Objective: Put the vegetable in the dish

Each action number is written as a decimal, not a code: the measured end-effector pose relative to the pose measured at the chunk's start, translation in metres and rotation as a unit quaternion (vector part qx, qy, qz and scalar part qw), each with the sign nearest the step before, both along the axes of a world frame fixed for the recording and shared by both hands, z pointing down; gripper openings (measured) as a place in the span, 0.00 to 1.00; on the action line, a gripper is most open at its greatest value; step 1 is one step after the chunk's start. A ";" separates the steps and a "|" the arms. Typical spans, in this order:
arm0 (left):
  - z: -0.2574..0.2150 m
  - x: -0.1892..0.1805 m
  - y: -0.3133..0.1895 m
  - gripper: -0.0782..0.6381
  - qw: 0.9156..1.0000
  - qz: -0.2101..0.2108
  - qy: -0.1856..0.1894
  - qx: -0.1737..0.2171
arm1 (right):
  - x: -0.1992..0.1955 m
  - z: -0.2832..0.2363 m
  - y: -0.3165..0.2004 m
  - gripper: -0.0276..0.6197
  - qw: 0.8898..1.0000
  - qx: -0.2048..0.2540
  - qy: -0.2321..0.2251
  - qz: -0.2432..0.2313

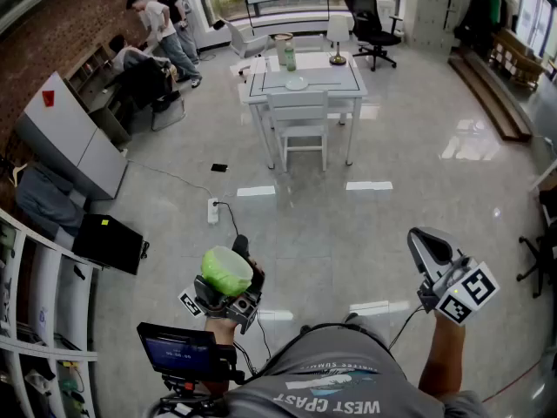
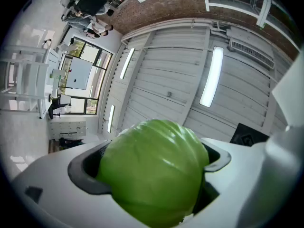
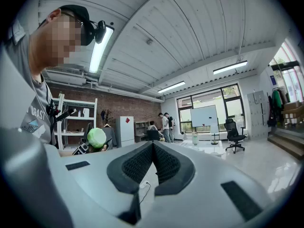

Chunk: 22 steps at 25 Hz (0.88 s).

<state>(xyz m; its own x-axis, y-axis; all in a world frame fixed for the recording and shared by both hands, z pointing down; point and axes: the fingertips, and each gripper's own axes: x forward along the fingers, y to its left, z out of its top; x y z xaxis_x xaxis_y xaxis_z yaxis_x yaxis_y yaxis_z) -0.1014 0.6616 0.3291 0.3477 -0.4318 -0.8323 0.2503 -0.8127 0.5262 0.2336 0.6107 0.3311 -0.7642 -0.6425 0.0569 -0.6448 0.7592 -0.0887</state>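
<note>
My left tongs [image 2: 151, 167] are spread wide and clamped on the vegetable [image 2: 152, 172], a round, pale green head like a cabbage. It fills the gap between the two dark pads [image 2: 81, 174] and covers most of them. Its underside is lost behind the tongs' white body, so I cannot see how deep it sits. In the head view the vegetable [image 1: 228, 271] is held up in the air over the floor [image 1: 365, 207], tilted upward, and it hides the tips of the tongs. My left hand beneath is mostly covered too.

My right tongs [image 3: 153, 161] are closed, ribbed pads pressed together with nothing between them. In the head view they sit [image 1: 428, 249] level at my right, well apart from the left pair, and my forearm is cut off at the bottom edge.

The white bench [image 1: 348, 81] stands far ahead across the room with a white chair [image 1: 298, 120] pushed up to it. A small pale round thing on it may be the dish [image 1: 297, 84], but it is too small to tell for sure. The vegetable is well apart from it.
</note>
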 end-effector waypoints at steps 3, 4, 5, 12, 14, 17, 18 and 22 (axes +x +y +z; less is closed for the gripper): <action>-0.003 0.015 -0.008 0.88 1.000 0.007 0.002 -0.002 | 0.009 0.000 -0.007 0.05 1.000 -0.001 -0.001 -0.003; -0.006 0.020 -0.011 0.88 1.000 0.011 0.002 0.001 | 0.012 0.000 -0.011 0.05 1.000 -0.002 -0.003 -0.004; -0.008 0.025 -0.015 0.88 1.000 0.013 0.002 0.002 | 0.015 0.002 -0.016 0.05 1.000 -0.004 -0.005 -0.005; -0.009 0.060 -0.054 0.88 1.000 0.008 -0.005 -0.008 | 0.036 0.007 -0.060 0.05 0.999 -0.015 -0.030 -0.019; -0.012 0.065 -0.063 0.88 1.000 0.002 -0.004 -0.006 | 0.042 0.003 -0.072 0.05 0.999 -0.006 -0.036 -0.024; -0.014 0.075 -0.075 0.88 1.000 -0.008 -0.006 -0.002 | 0.047 -0.001 -0.088 0.06 0.999 0.009 -0.038 -0.035; -0.013 0.077 -0.078 0.88 1.000 -0.010 -0.007 -0.003 | 0.046 0.000 -0.093 0.06 0.998 0.010 -0.037 -0.041; -0.010 0.084 -0.095 0.88 1.000 -0.012 -0.016 -0.005 | 0.033 0.010 -0.112 0.06 0.997 0.003 -0.033 -0.065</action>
